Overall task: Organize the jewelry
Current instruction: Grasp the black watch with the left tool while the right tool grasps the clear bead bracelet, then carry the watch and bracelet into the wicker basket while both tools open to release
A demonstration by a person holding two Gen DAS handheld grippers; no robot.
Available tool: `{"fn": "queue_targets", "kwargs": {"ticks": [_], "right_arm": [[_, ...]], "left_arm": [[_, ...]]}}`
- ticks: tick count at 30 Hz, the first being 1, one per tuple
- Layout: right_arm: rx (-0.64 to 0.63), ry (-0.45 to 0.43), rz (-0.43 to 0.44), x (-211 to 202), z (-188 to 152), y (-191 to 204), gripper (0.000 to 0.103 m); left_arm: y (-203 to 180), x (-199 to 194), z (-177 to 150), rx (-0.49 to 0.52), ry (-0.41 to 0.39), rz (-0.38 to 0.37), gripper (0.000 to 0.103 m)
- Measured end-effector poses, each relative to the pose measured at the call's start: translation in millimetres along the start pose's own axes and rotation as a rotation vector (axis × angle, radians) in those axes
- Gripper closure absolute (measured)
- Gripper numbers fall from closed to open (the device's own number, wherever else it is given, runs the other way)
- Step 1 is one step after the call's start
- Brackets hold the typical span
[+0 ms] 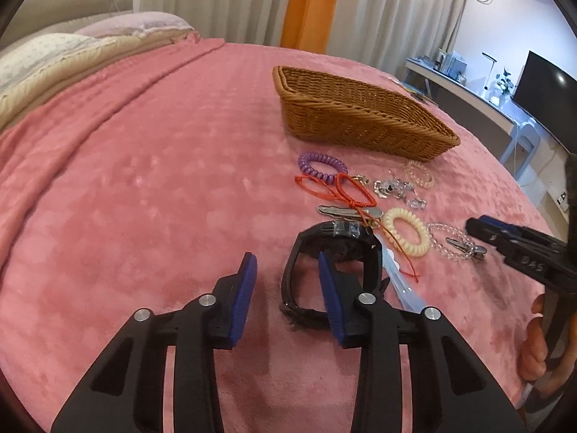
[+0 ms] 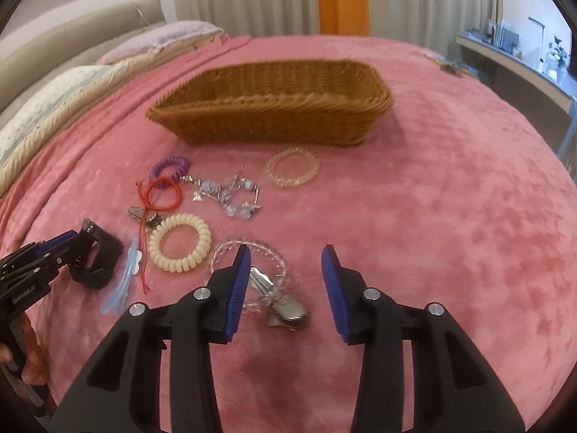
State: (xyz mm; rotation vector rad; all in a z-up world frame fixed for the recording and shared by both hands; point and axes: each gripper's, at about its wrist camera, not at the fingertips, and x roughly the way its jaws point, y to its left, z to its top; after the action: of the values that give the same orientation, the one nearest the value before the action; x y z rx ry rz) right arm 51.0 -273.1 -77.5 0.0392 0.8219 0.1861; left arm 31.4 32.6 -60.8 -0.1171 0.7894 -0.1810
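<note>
A pink bed is seen carrying a wicker basket at twelve o'clock, jewelry scattered before it. The left tool is held part open, nothing gripped, a black watch at its right finger. The right tool is held part open above a silver clip, ungripped

The right pad of the left gripper covers part of the black watch band. In the right wrist view the wicker basket and silver charm bracelet are smeared by blur. The silver clip is half hidden behind the right gripper. Desk items are too small to identify.
</note>
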Motion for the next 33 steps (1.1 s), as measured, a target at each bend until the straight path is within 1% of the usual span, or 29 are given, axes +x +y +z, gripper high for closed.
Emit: {"fn": "queue_targets", "kwargs": {"ticks": [1,2,3,4,5,6,7,9,10,12,15,19,26,29,33], "right_arm": [[-0.005,0.013,-0.006,4.2,0.3,2.8,0.067],[-0.018,0.033,-0.03,10.7,0.8,6.4,0.073],[-0.029,0.054,-0.044,16.4,0.9,9.3,0.076],[-0.042,0.083,-0.056,23.3,0.5,12.5,0.076],[-0.051,0.086,-0.067,25.5,0.8,14.8,0.076],[-0.058,0.084,-0.072,25.7,1.3,17.0,0.081],[-0.059,0.085,-0.065,27.0,1.7,19.3,0.085],[-0.067,0.084,-0.053,27.8,0.1,22.6,0.094],[-0.079,0.08,-0.056,27.4,-1.3,25.6,0.096],[-0.1,0.066,-0.071,23.9,-3.5,29.1,0.097],[-0.105,0.037,-0.069,15.8,-4.9,30.6,0.097],[-0.077,-0.007,-0.045,3.7,-3.1,25.1,0.097],[-0.049,-0.039,0.009,-13.0,1.6,25.2,0.097],[-0.054,-0.056,0.016,-21.8,1.8,29.2,0.097],[-0.057,-0.075,0.024,-33.8,7.9,31.5,0.097]], "left_arm": [[0.3,0.9,0.2,-0.001,0.002,0.0,0.071],[0.3,1.7,0.3,-0.002,0.006,-0.001,0.071],[0.2,3.3,0.2,-0.003,0.014,-0.007,0.071],[0.2,4.8,0.2,-0.004,0.02,-0.009,0.071],[-0.2,5.9,0.0,-0.004,0.026,-0.01,0.072],[-1.3,7.9,-0.3,-0.001,0.031,-0.009,0.078],[-2.3,9.6,-0.4,0.002,0.037,-0.004,0.088],[-5.2,12.1,-1.2,0.015,0.046,0.014,0.092],[-6.3,11.5,-1.4,0.022,0.042,0.027,0.098],[-6.6,9.9,-0.9,0.025,0.035,0.035,0.098],[-4.9,8.6,-1.0,0.018,0.027,0.032,0.099],[-5.3,6.6,-1.2,0.022,0.013,0.034,0.099],[0.0,-2.0,1.5,-0.012,-0.031,0.016,0.099],[1.0,-7.7,3.3,-0.03,-0.056,0.003,0.099],[-5.0,-17.8,6.9,-0.028,-0.089,-0.018,0.099]]}}
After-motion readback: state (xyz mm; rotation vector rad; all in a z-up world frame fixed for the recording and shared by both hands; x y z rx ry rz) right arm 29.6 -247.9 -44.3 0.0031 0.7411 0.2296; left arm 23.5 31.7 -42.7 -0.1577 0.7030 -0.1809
